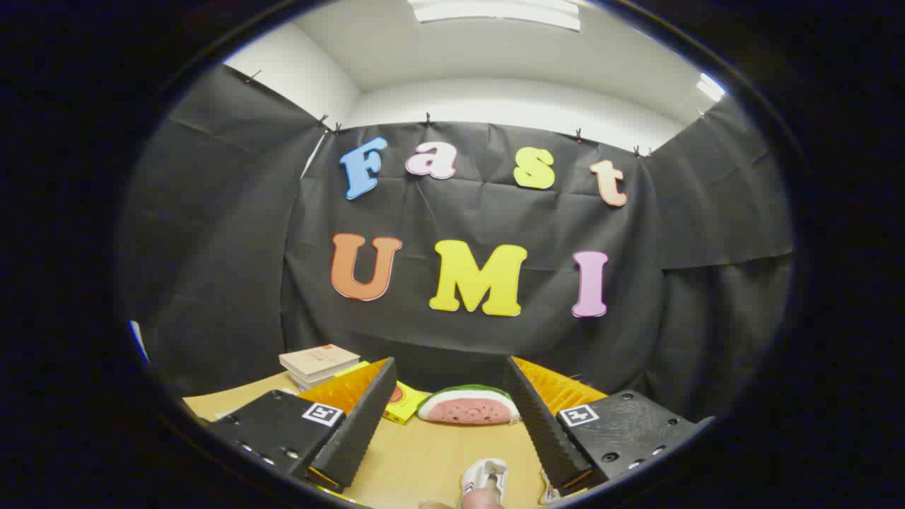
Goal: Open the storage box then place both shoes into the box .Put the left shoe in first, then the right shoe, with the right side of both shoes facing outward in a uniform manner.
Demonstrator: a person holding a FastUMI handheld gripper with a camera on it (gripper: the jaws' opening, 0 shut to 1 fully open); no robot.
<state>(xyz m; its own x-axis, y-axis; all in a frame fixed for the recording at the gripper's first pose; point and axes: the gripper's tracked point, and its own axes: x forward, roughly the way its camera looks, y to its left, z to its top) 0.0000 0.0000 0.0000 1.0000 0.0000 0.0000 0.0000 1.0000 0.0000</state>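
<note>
- The gripper (449,382) hangs above the desk (424,459), fingers spread wide, holding nothing.
- A white shoe (485,481) lies low between them, near the right finger.

A stack of books (318,365) sat at the far left of the tan table (431,459), close to the black cloth wall (481,339), the top book with a pale cover. A yellow booklet (405,403) lay flat on the table just right of the stack, partly hidden, and a watermelon-slice toy (468,406) with green rind and pink flesh lay beside it, nearer the middle. Above the cloth, a white wall and ceiling were visible with a ceiling light panel (495,13) lit
</note>
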